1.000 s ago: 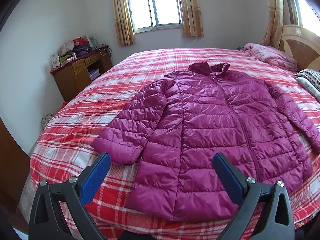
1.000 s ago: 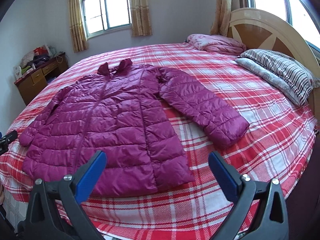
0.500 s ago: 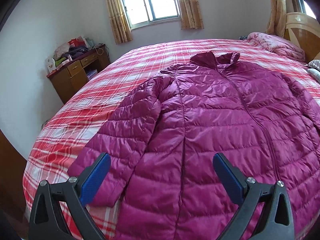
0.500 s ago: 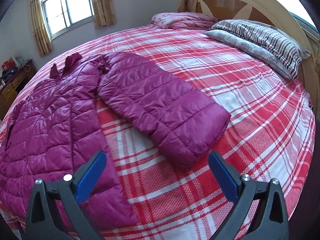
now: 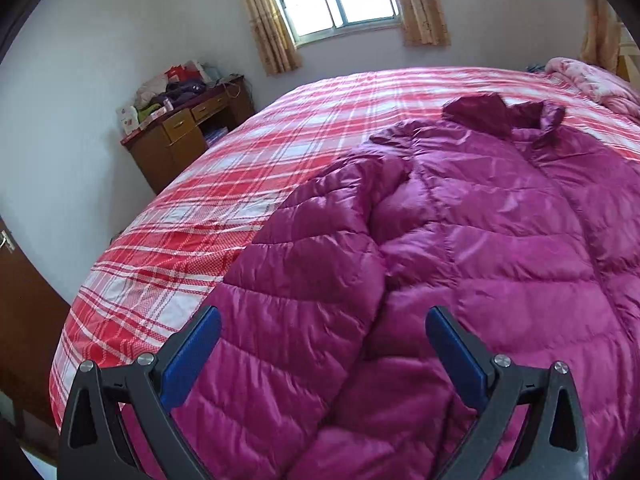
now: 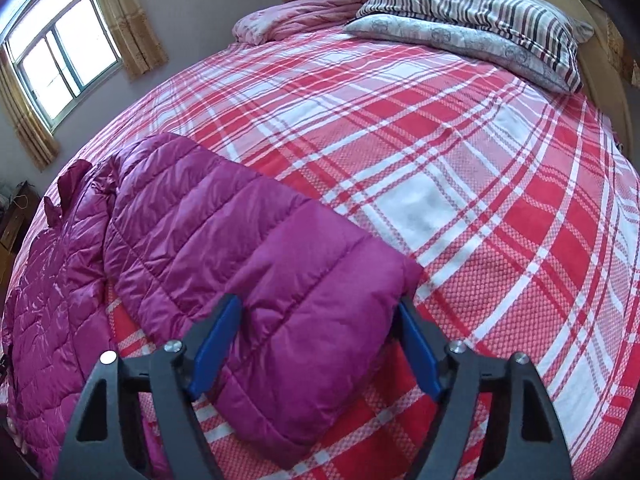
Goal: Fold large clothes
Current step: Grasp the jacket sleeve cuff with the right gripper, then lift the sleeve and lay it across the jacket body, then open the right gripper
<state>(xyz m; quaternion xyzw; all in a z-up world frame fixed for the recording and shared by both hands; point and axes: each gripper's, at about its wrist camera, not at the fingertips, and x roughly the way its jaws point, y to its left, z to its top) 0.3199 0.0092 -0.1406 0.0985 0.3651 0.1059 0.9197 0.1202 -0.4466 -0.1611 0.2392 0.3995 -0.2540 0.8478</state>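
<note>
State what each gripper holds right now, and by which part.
Nothing is gripped yet. The right gripper, jaws just closing, straddles the jacket sleeve's cuff end. The left gripper hovers open over the other sleeve.

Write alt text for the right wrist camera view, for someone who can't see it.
The right tool, its blue-padded jaws just closing in, straddles the cuff end of a magenta puffer jacket's sleeve lying on a red and white plaid bedspread. Striped pillows lie by the headboard, and a curtained window is at left.
</note>
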